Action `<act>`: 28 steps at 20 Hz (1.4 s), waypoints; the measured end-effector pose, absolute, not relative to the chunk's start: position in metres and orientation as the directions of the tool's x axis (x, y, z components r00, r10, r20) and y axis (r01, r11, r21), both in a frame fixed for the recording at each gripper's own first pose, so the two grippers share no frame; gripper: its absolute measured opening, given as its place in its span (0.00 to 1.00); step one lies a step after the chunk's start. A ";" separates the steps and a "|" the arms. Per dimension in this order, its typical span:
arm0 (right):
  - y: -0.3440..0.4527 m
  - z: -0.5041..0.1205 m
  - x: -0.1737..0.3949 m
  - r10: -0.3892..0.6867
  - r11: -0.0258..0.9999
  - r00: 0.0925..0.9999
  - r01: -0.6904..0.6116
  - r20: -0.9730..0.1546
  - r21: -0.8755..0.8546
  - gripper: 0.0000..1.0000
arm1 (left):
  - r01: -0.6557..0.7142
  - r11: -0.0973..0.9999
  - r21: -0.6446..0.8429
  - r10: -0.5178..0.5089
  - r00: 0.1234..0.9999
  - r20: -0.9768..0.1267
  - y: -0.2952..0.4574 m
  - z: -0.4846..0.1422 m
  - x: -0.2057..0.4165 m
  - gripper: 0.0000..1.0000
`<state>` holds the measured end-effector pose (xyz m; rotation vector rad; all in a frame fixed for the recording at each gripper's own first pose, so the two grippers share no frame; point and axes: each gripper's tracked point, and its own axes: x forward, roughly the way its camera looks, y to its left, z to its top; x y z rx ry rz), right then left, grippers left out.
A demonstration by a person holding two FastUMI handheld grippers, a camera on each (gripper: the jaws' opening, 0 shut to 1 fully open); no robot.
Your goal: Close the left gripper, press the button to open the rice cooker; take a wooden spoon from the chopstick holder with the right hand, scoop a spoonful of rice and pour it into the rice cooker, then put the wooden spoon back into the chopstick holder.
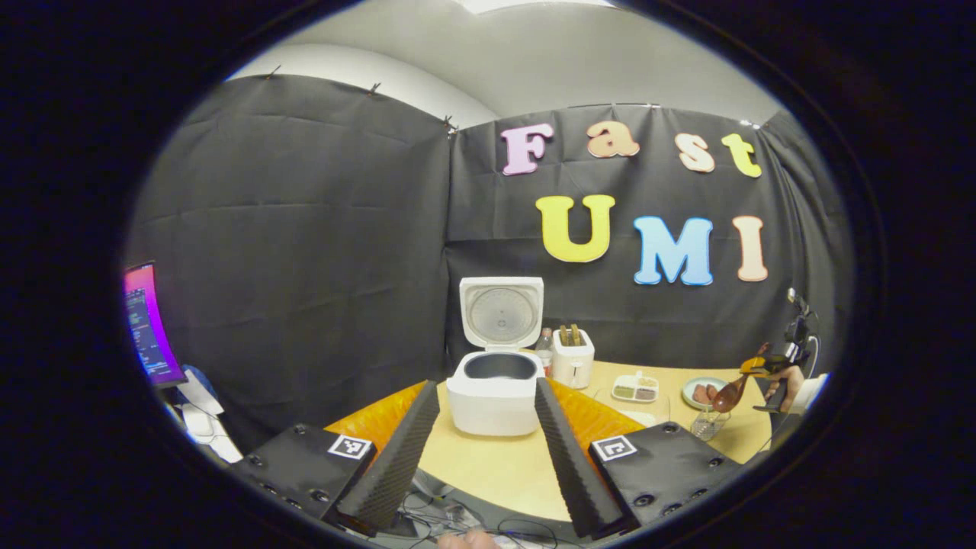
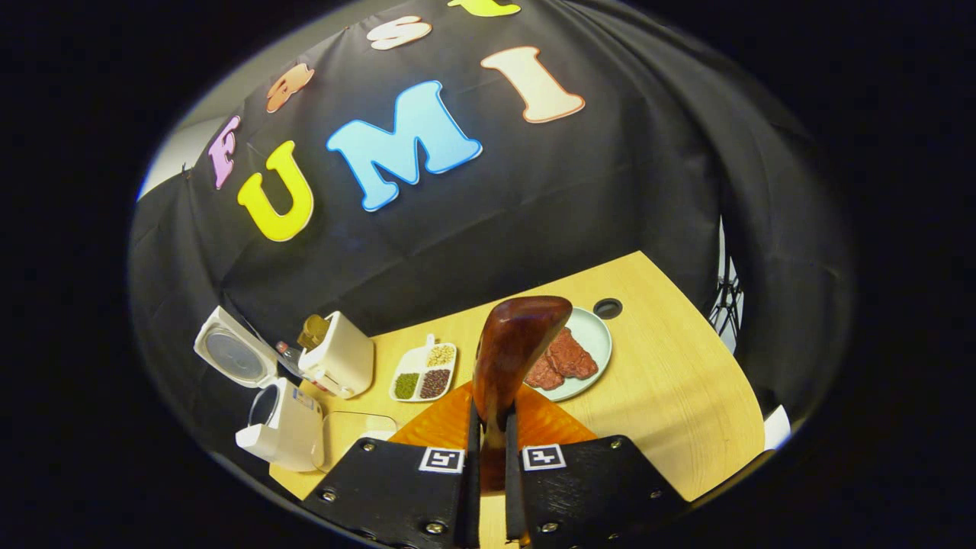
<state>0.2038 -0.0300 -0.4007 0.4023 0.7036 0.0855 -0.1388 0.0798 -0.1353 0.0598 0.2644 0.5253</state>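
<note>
Between the right gripper (image 2: 489, 457) fingers, glossy reddish-brown wooden spoon (image 2: 512, 351).

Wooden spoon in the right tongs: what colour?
Glossy reddish-brown wooden spoon, best in the right gripper view.

Toaster (image 2: 339, 358) beside divided dish of grains (image 2: 424, 372) — plate of meat (image 2: 591, 335) farther right; monitor (image 1: 150, 324) lit.
</note>
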 end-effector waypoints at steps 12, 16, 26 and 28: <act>-0.031 -0.471 0.195 0.210 0.923 0.692 0.092 -0.691 0.373 0.14 | -0.479 0.862 0.165 0.506 0.815 -0.283 0.051 -0.147 -0.128 0.84; -0.033 -0.478 0.186 0.228 0.902 0.677 0.123 -0.699 0.414 0.13 | -0.453 0.874 0.177 0.486 0.828 -0.279 0.042 -0.143 -0.118 0.84; -0.043 -0.462 0.164 0.251 0.881 0.679 0.135 -0.690 0.453 0.26 | -0.414 0.897 0.158 0.442 0.856 -0.268 0.032 -0.144 -0.104 0.84; -0.048 -0.459 0.155 0.248 0.879 0.678 0.143 -0.692 0.455 0.34 | -0.406 0.901 0.150 0.432 0.864 -0.259 0.032 -0.143 -0.102 0.89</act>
